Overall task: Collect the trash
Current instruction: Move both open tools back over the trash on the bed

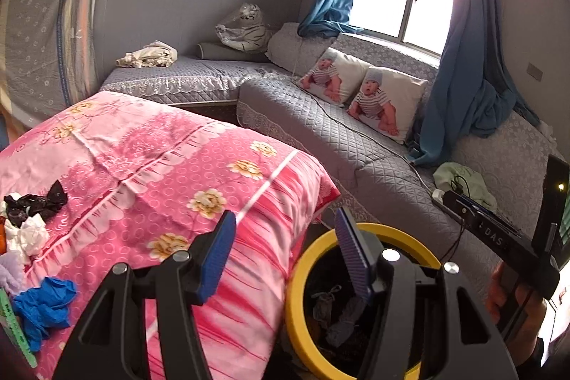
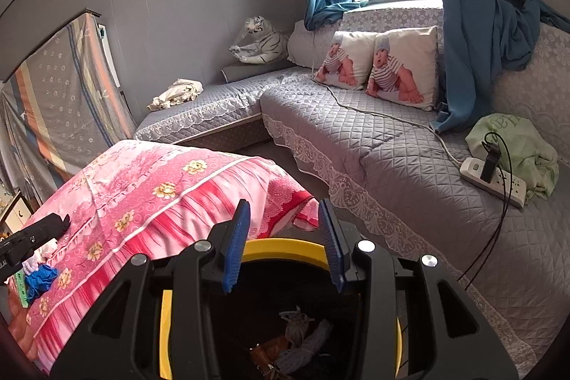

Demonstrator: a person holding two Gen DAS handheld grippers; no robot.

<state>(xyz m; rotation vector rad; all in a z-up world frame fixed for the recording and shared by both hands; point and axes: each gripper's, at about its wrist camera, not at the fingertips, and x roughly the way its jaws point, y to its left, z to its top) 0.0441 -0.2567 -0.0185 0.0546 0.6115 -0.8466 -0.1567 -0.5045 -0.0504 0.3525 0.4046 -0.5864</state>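
A yellow-rimmed black bin (image 1: pixel 302 259) stands beside a table under a pink floral cloth (image 1: pixel 178 166); it also shows in the right wrist view (image 2: pixel 285 246) with crumpled trash (image 2: pixel 302 333) inside. Loose trash lies at the cloth's left edge: a blue glove (image 1: pixel 44 305), white tissue (image 1: pixel 30 235) and a dark wrapper (image 1: pixel 32 203). My left gripper (image 1: pixel 285 237) is open and empty, between cloth and bin. My right gripper (image 2: pixel 285 237) is open and empty, above the bin's mouth; its body shows in the left wrist view (image 1: pixel 498 234). The blue glove also shows in the right wrist view (image 2: pixel 41 276).
A grey quilted corner sofa (image 2: pixel 374 145) runs behind, with two baby-print cushions (image 2: pixel 402 66), a power strip (image 2: pixel 493 180) with cables, a green bag (image 2: pixel 516 148) and a plush tiger (image 2: pixel 260 41). Blue curtains (image 2: pixel 473 24) hang at the window. A covered panel (image 1: pixel 46 34) leans at left.
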